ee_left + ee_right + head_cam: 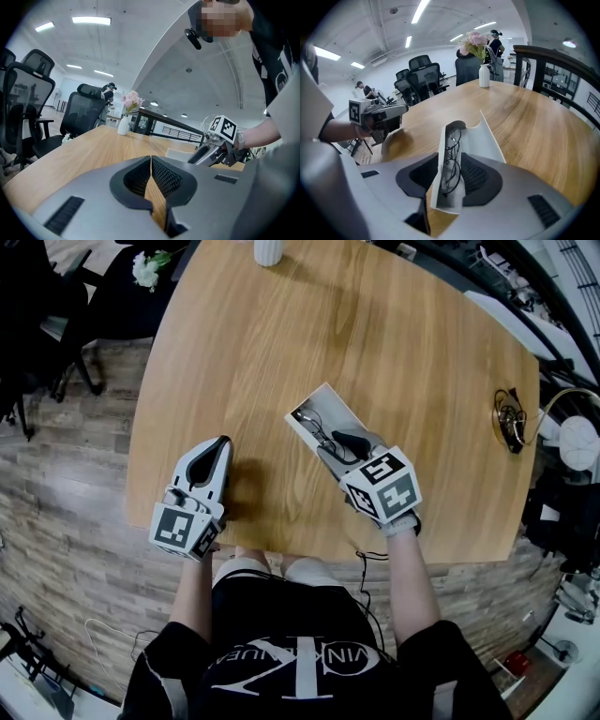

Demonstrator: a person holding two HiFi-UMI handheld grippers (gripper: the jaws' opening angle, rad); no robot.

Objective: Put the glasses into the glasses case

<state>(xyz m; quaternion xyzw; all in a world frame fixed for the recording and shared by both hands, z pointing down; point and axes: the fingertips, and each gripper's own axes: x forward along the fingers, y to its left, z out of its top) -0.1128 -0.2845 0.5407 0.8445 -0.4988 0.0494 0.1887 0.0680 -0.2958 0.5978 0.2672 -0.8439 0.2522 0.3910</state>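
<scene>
A white glasses case (330, 409) lies open on the wooden table (412, 352), its lid flap (480, 136) spread to the right. Thin dark-framed glasses (451, 159) lie inside its tray. My right gripper (343, 442) points steeply down over the near end of the case; its jaws stand wide on either side of the tray and the pads do not visibly press on it. My left gripper (221, 442) rests low at the table's near left, apart from the case, with its jaws together and nothing between them. In the left gripper view the right gripper (206, 154) shows beside the case (180, 153).
A white vase (268, 249) with flowers (474, 40) stands at the table's far edge. A coil of dark cable (511, 418) lies near the right edge. Office chairs (423, 75) stand beyond the table. The near table edge runs just in front of the person's knees.
</scene>
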